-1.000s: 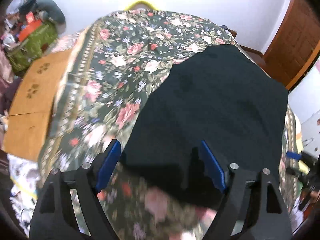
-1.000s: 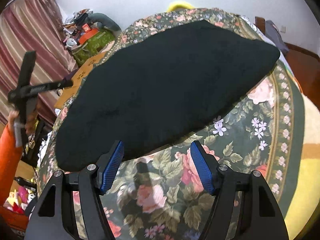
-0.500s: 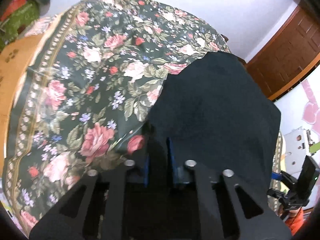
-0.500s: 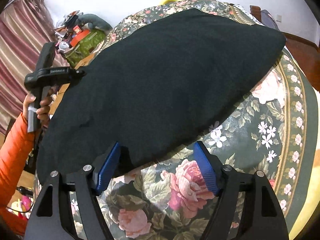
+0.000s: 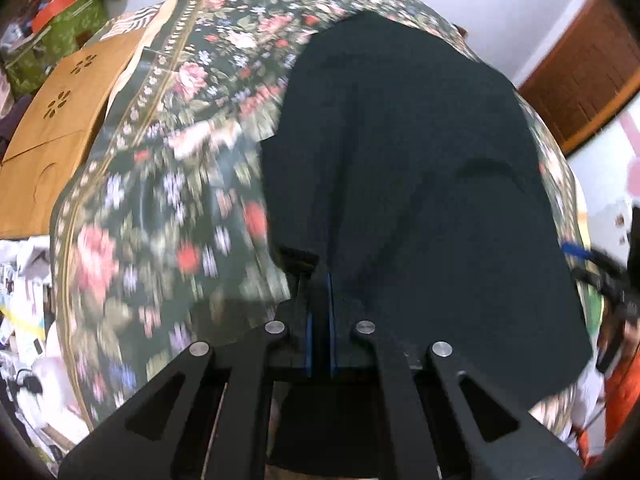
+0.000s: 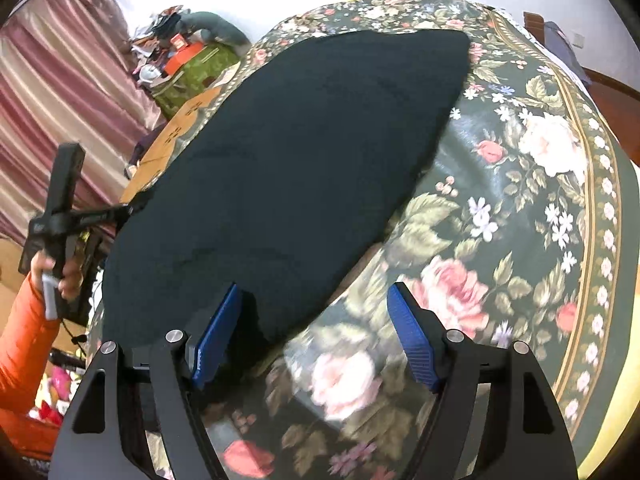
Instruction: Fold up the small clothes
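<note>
On the bed [image 6: 532, 208], over a dark floral bedspread [image 5: 168, 184], the black garment [image 6: 304, 152] lies spread mostly flat, reaching from the near edge toward the far end.

Left gripper [image 5: 319, 304]: jaws pressed together, blue pads nearly meeting, pinching the near left corner of the black garment. The cloth is bunched and slightly lifted at the pinch; folds run away from it in the left wrist view. That view is motion-blurred over the bedspread on the left. From the right wrist view the left gripper [image 6: 120, 212] shows at the garment's far left edge, tip at the cloth, with the person's left hand [image 6: 56, 272] on its handle and an orange sleeve [image 6: 24, 344] below.

Right gripper [image 6: 316, 332]: jaws spread wide, nothing clamped. Its left blue pad [image 6: 218, 336] sits right at the garment's near edge, over or touching the cloth, can't tell which. Its right blue pad [image 6: 412, 340] is over bare bedspread, apart from the garment. The garment's near right edge runs diagonally between the two pads.

Off the bed, left side: a wooden panel [image 5: 52, 120] with cut-out holes, a green box [image 6: 192, 72] with clutter on top, striped pink curtain [image 6: 60, 92]. A brown wooden door [image 5: 588, 68] shows far right in the left wrist view.
</note>
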A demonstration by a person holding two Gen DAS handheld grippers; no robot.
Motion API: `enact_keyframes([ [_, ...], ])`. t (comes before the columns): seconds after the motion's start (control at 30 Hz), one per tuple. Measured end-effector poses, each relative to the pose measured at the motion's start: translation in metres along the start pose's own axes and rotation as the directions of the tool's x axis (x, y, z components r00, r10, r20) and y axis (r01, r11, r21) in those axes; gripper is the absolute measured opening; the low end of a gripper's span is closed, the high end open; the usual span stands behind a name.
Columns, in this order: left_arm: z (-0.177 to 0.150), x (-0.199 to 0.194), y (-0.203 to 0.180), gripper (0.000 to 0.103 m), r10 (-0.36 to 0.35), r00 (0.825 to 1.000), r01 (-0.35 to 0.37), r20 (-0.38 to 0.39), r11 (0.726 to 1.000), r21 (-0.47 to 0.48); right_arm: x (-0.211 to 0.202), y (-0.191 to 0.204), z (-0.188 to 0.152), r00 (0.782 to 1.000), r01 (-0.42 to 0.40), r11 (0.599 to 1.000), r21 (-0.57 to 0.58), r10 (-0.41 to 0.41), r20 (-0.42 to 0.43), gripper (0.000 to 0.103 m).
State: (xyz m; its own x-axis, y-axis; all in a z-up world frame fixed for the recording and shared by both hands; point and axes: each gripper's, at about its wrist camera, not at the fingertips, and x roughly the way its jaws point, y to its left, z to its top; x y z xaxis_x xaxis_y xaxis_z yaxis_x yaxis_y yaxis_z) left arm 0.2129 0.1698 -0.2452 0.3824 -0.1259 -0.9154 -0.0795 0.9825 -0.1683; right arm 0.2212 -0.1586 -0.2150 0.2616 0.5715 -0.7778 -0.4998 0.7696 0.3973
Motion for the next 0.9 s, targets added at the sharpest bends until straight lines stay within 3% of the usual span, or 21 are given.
enact_keyframes([
  [0.23, -0.029, -0.029, -0.056, 0.005, -0.09, 0.996, 0.088, 0.026, 0.992, 0.086, -0.029, -0.005, -0.004, 0.997, 0.04, 0.999, -0.007, -0.039, 0.06, 0.072],
  [0.4, -0.03, -0.033, -0.09, 0.005, 0.006, 0.994, -0.024, 0.109, 0.986, 0.166, -0.041, -0.01, -0.008, 0.994, 0.091, 0.995, -0.031, -0.089, 0.059, 0.072],
  [0.47, -0.034, -0.034, -0.087, 0.006, 0.048, 0.991, -0.07, 0.123, 0.982, 0.177, -0.045, -0.011, -0.011, 0.992, 0.111, 0.993, -0.047, -0.108, 0.058, 0.072],
  [0.53, -0.04, -0.036, -0.076, 0.013, 0.063, 0.991, -0.081, 0.117, 0.983, 0.163, -0.048, -0.012, -0.012, 0.991, 0.121, 0.991, -0.062, -0.117, 0.059, 0.072],
  [0.73, -0.059, -0.038, -0.031, 0.014, 0.183, 0.98, -0.189, 0.08, 0.978, 0.083, -0.049, -0.007, -0.015, 0.992, 0.123, 0.988, -0.094, -0.119, 0.051, 0.072],
  [0.8, -0.063, -0.044, -0.022, 0.015, 0.187, 0.979, -0.193, 0.078, 0.979, 0.069, -0.049, -0.002, -0.017, 0.993, 0.117, 0.986, -0.122, -0.112, 0.043, 0.072],
  [0.87, -0.068, -0.054, -0.02, 0.023, 0.184, 0.978, -0.191, 0.095, 0.98, 0.065, -0.049, 0.004, -0.019, 0.994, 0.112, 0.982, -0.154, -0.107, 0.038, 0.072],
  [0.9, -0.069, -0.059, -0.022, 0.038, 0.178, 0.978, -0.186, 0.109, 0.98, 0.069, -0.048, 0.007, -0.019, 0.994, 0.11, 0.98, -0.164, -0.106, 0.033, 0.072],
])
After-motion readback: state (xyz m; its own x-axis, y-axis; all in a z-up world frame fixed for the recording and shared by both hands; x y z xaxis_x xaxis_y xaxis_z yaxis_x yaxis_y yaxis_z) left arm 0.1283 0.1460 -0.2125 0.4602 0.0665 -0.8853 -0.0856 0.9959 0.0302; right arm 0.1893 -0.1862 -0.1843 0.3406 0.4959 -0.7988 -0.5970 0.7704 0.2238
